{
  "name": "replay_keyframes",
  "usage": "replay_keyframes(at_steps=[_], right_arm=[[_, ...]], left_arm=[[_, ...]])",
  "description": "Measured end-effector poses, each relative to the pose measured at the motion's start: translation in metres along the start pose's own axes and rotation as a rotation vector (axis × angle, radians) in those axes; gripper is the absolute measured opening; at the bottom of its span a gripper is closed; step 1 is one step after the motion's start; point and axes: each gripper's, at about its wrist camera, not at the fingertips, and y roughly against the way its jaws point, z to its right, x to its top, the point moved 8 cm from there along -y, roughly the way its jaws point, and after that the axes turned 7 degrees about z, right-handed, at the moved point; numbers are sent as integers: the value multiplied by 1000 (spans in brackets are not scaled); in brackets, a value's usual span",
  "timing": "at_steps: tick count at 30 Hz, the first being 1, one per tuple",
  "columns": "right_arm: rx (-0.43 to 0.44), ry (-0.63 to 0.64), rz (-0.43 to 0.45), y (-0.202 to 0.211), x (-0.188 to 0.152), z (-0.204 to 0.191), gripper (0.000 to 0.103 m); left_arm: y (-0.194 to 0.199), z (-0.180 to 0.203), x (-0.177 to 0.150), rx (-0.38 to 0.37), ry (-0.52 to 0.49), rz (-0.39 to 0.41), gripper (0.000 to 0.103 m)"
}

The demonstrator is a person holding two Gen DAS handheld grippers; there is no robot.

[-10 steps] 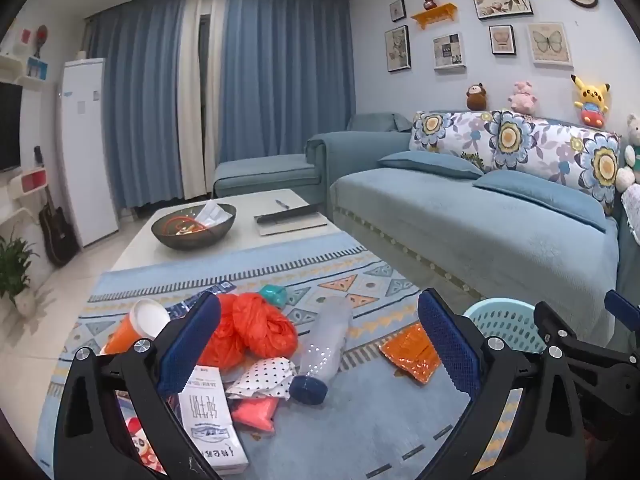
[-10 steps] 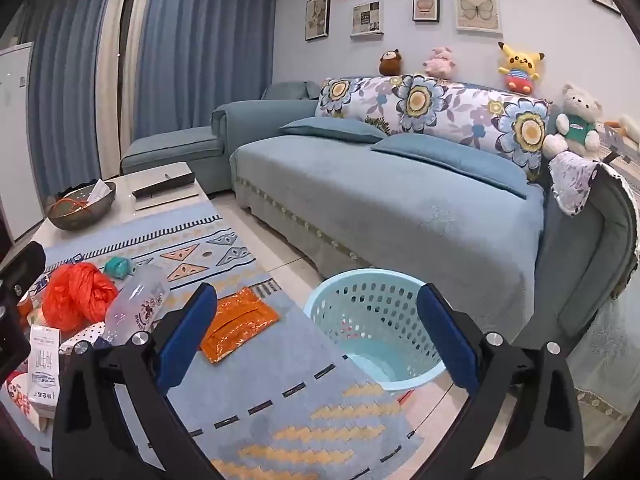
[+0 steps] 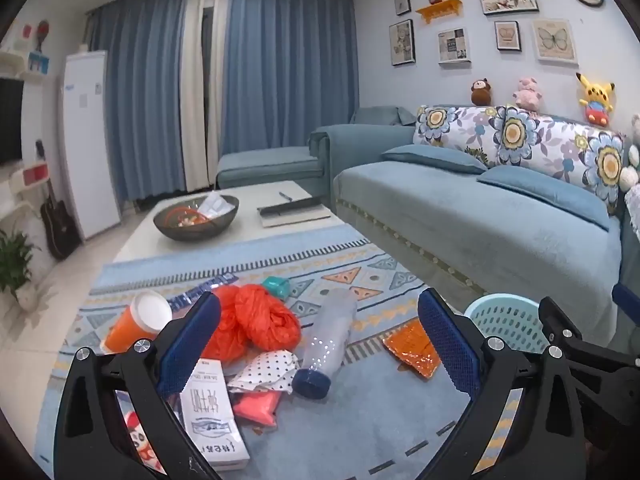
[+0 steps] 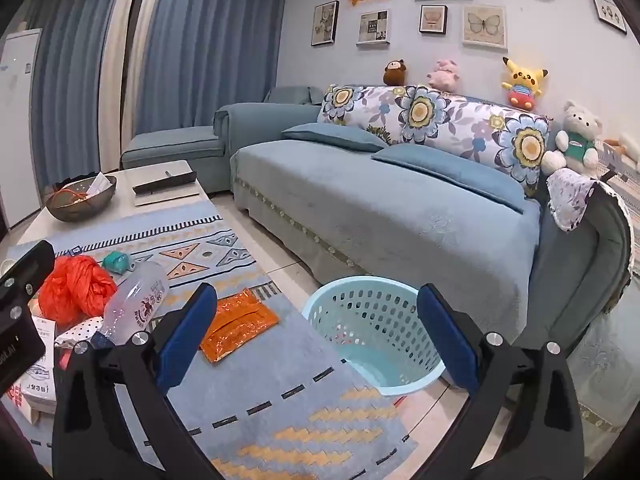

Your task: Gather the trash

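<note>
Trash lies on the blue patterned rug (image 3: 360, 420): an orange plastic bag (image 3: 256, 320), a clear bottle with a blue cap (image 3: 326, 340), a white carton (image 3: 210, 412), an orange cup (image 3: 132, 324), a dotted wrapper (image 3: 268, 368), a pink packet (image 3: 258, 402) and an orange foil packet (image 3: 412, 346). A light blue basket (image 4: 372, 328) stands by the sofa. My left gripper (image 3: 320, 344) is open and empty above the pile. My right gripper (image 4: 316, 340) is open and empty, between the foil packet (image 4: 236, 326) and the basket.
A white coffee table (image 3: 248, 228) with a dark bowl (image 3: 196, 216) stands beyond the rug. A blue sofa (image 4: 400, 208) runs along the right. A teal object (image 3: 278, 286) lies behind the bag. A guitar (image 3: 58, 220) and plant (image 3: 14, 260) stand at left.
Both views shifted only slightly. The trash and basket have not moved, and both grippers stay open.
</note>
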Motion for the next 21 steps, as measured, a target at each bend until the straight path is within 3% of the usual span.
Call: replay_keyframes(at_steps=[8,21], right_arm=[[6,-16,-14,-2,-3,2,95],[12,-19,-14,-1,-2,0,95]], left_arm=[[-6,-7,-4,-9,45,-19,96],[-4,-4,-3,-12,32,-12,96]])
